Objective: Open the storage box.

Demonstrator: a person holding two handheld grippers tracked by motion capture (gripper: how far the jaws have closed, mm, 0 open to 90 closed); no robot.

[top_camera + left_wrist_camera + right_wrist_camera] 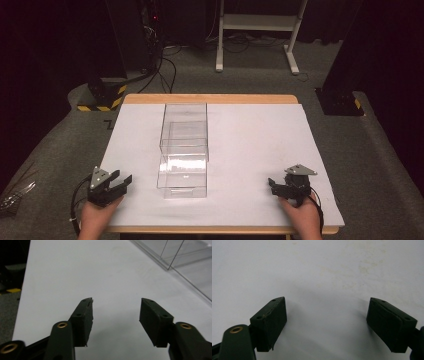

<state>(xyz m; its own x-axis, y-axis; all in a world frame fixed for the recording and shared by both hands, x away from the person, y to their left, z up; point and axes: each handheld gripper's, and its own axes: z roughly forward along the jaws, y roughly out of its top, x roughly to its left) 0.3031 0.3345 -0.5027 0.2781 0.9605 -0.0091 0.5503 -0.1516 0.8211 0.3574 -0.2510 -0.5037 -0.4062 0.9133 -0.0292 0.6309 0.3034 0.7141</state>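
Note:
A tall clear plastic box (pixel 183 150) stands in the middle of the white-covered table (pixel 260 135), its walls see-through. My left gripper (pixel 125 182) rests at the front left, just left of the box and apart from it, pointing toward it. In the left gripper view its jaws (pixel 116 301) stand open over bare white sheet, with the box's lower edge (pixel 185 257) at the upper right. My right gripper (pixel 271 186) sits at the front right, well clear of the box. In the right gripper view it (pixel 327 300) is open wide, with nothing between the pads.
The table's wooden edge (pixel 210 98) shows at the back. Beyond it on the grey floor stand a white frame (pixel 260 22), a black post on a yellow-striped foot (pixel 102 97), another black foot (pixel 340 102) and loose cables (pixel 165 70).

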